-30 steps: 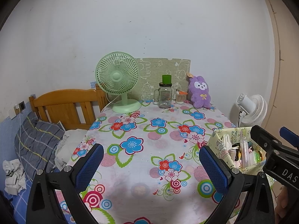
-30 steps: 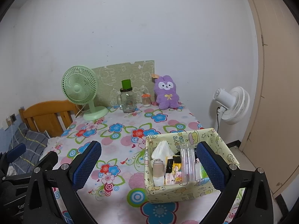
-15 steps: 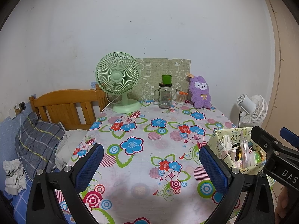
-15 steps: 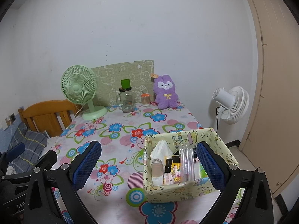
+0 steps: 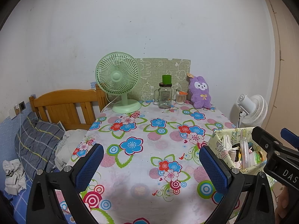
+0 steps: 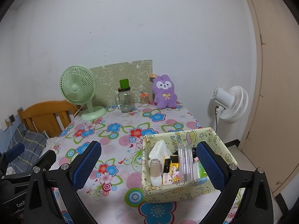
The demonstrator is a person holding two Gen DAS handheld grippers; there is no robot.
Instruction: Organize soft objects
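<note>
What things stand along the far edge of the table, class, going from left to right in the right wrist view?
Green desk fan → glass mug jar with a green cap → small jar with an orange lid → purple plush bunny.
</note>
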